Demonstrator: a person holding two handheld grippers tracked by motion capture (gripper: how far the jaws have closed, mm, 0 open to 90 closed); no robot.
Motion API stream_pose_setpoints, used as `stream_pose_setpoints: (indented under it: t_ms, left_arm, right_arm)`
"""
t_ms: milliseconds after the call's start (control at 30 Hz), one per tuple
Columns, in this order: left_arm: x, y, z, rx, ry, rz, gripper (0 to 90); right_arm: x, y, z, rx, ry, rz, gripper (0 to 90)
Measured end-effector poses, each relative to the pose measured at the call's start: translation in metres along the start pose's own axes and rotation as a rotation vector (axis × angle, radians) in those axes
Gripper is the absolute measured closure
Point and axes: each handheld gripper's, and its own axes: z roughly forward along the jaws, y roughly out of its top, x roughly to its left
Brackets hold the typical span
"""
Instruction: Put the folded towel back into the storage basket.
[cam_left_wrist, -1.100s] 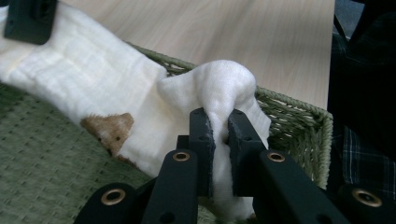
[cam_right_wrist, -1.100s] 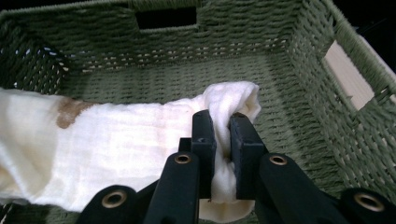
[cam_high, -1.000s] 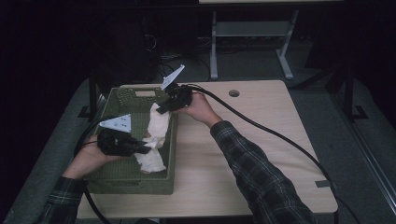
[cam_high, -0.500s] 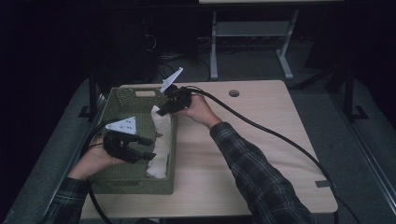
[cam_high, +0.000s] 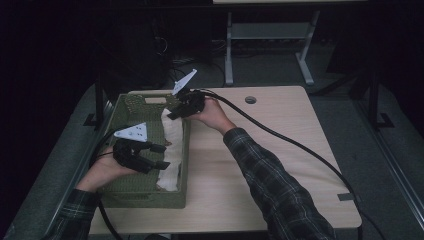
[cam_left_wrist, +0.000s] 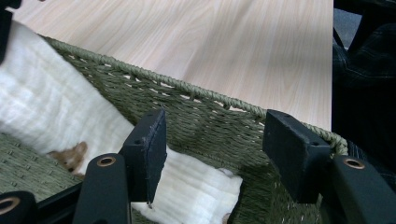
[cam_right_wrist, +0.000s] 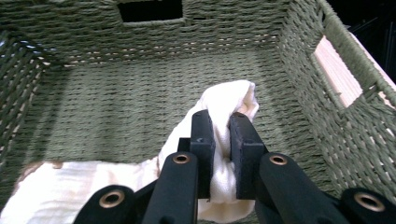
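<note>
- high view: a green woven basket (cam_high: 131, 192) is seen standing on the left part of a light wooden worktop (cam_high: 280, 165), with a white cloth (cam_high: 172, 150) laid along its right inner side.
- high view: the left tool (cam_high: 156, 156) is held over the basket's middle, its jaws spread apart and pointed toward the cloth, with nothing between them.
- high view: the right tool (cam_high: 172, 114) is held at the basket's far right corner, just at the upper end of the cloth; a black cable (cam_high: 295, 145) is trailed from it across the worktop to the right edge.
- high view: plaid sleeves (cam_high: 270, 185) are seen on both forearms.
- left gripper view: the left tool (cam_left_wrist: 212, 144) is shown with its jaws wide open and empty, above the cloth (cam_left_wrist: 51, 112), which is draped down the basket's inner wall (cam_left_wrist: 205, 116); a small orange-brown patch is noticed on the cloth near the basket floor.
- left gripper view: the rope rim of the basket is seen just beyond the jaws, with the bare worktop (cam_left_wrist: 224, 42) behind it.
- right gripper view: the right tool (cam_right_wrist: 221, 154) is shown closed on a bunched fold of the cloth (cam_right_wrist: 224, 100), which is pinched between the two jaws and lifted above the basket floor (cam_right_wrist: 116, 107).
- right gripper view: the rest of the cloth is trailed to the lower left, and a handle cut-out is seen in the far wall.
</note>
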Motion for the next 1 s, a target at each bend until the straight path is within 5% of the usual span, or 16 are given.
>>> stream_pose_setpoints:
  t_ms: [133, 300, 433, 1000]
  left_arm:
    - [0.001, 0.0, 0.0, -0.006, 0.002, -0.002, 39.2]
    - [0.001, 0.0, -0.001, -0.016, 0.009, -0.011, 39.2]
    - [0.002, 0.0, -0.003, -0.026, 0.013, -0.018, 39.3]
    - [-0.004, 0.028, 0.012, -0.07, 0.054, -0.052, 34.2]
  right_arm:
    - [-0.004, 0.0, 0.003, 0.003, -0.023, -0.004, 78.8]
    - [-0.009, 0.001, 0.002, -0.023, -0.105, 0.002, 59.1]
    - [-0.012, 0.003, -0.005, -0.039, -0.132, -0.003, 52.9]
    - [-0.007, -0.013, -0.044, -0.03, -0.15, 0.043, 39.9]
